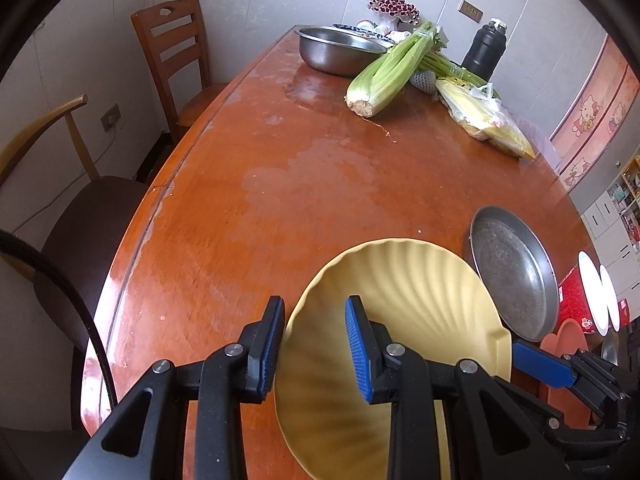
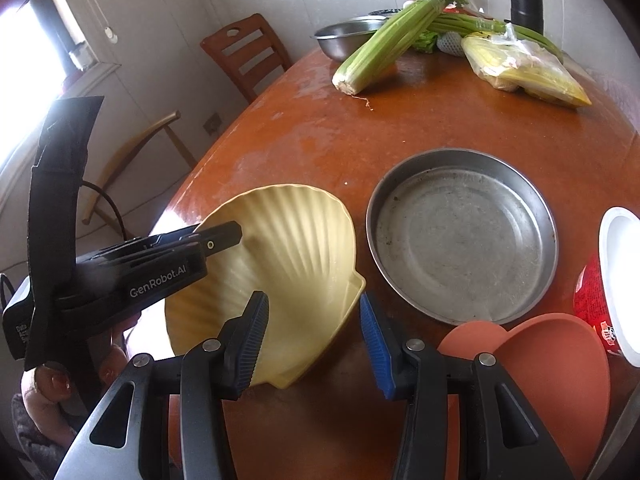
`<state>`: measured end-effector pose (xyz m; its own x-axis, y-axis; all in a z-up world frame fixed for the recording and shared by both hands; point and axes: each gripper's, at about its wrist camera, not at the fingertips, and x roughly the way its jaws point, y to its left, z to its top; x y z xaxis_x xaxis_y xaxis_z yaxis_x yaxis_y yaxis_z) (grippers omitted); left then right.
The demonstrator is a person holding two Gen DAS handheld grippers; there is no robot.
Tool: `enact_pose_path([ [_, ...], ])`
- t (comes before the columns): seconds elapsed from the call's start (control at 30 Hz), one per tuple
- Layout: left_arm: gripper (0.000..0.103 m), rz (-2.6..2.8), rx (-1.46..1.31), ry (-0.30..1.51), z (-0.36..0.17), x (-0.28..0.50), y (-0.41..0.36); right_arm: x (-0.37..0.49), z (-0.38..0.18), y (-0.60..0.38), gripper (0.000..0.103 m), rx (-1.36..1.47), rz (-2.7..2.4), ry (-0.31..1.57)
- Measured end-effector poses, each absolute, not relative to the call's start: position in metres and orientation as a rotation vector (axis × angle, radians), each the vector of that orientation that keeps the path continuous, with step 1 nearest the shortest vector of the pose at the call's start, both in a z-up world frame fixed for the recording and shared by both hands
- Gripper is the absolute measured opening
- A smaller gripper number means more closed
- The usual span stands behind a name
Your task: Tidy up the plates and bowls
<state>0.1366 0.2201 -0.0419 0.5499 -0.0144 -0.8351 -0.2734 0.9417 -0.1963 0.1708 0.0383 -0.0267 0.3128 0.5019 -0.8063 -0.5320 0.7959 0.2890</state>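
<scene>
A yellow shell-shaped plate (image 1: 416, 300) (image 2: 296, 264) is tilted up over the near table edge. My left gripper (image 1: 314, 348) has its jaws open around the plate's left rim, one finger on each side; it also shows in the right wrist view (image 2: 216, 240). My right gripper (image 2: 312, 344) is open around the plate's near right corner, not closed on it. A round steel pan (image 1: 516, 276) (image 2: 464, 236) lies flat to the right of the plate. An orange heart-shaped plate (image 2: 552, 368) lies at the near right.
A red cup with a white lid (image 2: 616, 280) stands at the right edge. At the far end are a steel bowl (image 1: 336, 50), celery (image 1: 388, 72), bagged corn (image 1: 484, 120) and a black flask (image 1: 486, 50). Two chairs (image 1: 176, 56) stand on the left.
</scene>
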Motion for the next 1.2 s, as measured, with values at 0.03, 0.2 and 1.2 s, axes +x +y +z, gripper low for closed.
enact_pose_path([
  [0.03,0.031,0.157,-0.319,0.981,-0.042,0.137,0.22,0.172,-0.026,0.038,0.049,-0.032,0.683,1.052],
  [0.2,0.031,0.15,-0.301,0.98,-0.041,0.138,0.216,0.171,-0.026,0.037,0.049,-0.04,0.674,1.053],
  [1.2,0.055,0.09,-0.251,0.873,0.002,0.108,0.188,0.149,0.021,-0.037,0.049,0.05,0.569,0.922],
])
